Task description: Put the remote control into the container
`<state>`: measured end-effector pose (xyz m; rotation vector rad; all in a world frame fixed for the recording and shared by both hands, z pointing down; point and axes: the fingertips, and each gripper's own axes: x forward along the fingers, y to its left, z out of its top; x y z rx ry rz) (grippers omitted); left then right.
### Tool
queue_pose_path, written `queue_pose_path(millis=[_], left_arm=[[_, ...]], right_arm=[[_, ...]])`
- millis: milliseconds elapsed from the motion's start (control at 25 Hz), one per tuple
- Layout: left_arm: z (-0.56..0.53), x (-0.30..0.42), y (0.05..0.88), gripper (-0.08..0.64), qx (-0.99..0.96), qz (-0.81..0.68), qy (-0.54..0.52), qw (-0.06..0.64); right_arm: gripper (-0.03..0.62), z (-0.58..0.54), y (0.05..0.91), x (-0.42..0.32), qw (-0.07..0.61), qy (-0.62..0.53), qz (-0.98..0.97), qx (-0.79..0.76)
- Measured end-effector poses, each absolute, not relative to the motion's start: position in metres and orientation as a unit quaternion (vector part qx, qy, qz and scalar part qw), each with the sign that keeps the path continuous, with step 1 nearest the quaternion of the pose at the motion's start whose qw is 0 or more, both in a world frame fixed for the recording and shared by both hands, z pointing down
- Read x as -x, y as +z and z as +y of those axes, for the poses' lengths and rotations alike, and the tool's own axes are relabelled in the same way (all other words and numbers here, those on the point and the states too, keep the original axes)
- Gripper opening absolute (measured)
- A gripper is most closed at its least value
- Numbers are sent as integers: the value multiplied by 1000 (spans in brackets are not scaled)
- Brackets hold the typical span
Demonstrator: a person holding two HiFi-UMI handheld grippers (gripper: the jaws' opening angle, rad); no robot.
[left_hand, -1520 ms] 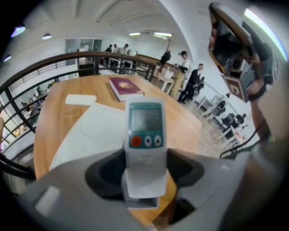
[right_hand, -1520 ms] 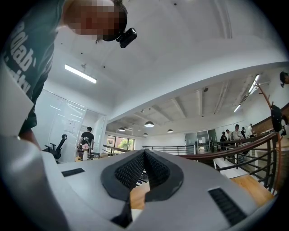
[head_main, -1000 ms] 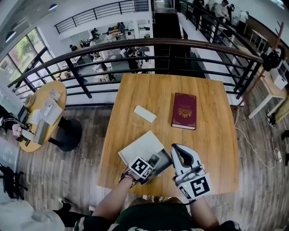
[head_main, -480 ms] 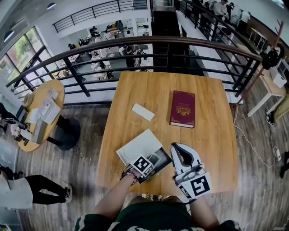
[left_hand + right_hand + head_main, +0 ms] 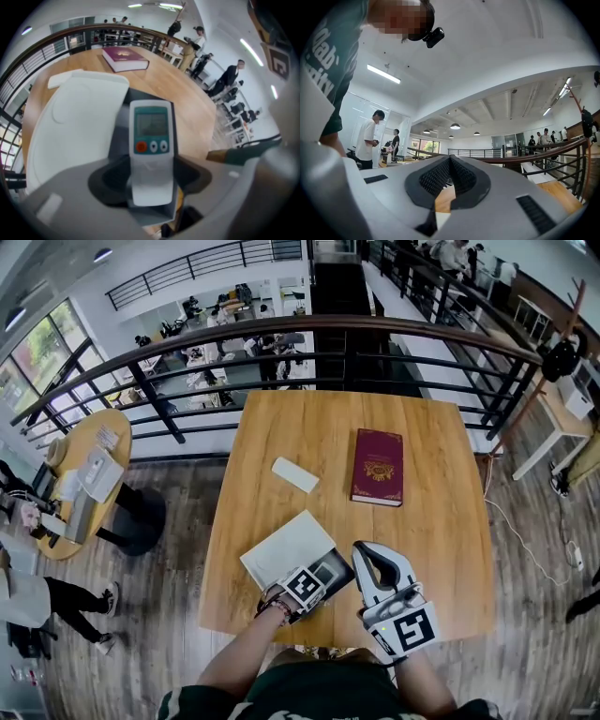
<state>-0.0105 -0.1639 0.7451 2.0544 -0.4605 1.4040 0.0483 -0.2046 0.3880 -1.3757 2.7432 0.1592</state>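
One remote control [image 5: 151, 140], white with a small screen and an orange button, is sitting pinched by its lower end between the jaws of the left gripper [image 5: 150, 173], which are pressing on both of its long edges. It is being held face up and about level, hanging just above the dark container [image 5: 118, 112] at the near edge of the table [image 5: 422, 540]. Judging by that, the hold is serving to line it up lengthwise with the tray before lowering. Whether its far tip is touching the container is not clear. The container's white lid [image 5: 75, 126] is lying flat to the left, touching the tray's side, so the opening is staying free. In the head view the right gripper [image 5: 364, 551] is waiting just right of the container, off the work; its jaws are meeting at the tips with nothing between them. Farther back, a small white slab [image 5: 295, 474] and a maroon book [image 5: 377, 468] are lying well apart from the drop point, posing no obstruction.
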Motion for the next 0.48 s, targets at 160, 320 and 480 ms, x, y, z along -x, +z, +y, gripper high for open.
queue_pose_path(millis=[160, 320, 480], left_arm=[[-168, 8, 747, 281, -772, -178, 536, 291], [-165, 5, 746, 282, -769, -175, 541, 293], [-167, 4, 748, 281, -766, -194, 544, 281]], right_arm=[[15, -203, 386, -48, 34, 53, 893, 447], [15, -200, 385, -48, 34, 53, 893, 446], [15, -198, 385, -51, 35, 54, 893, 446]])
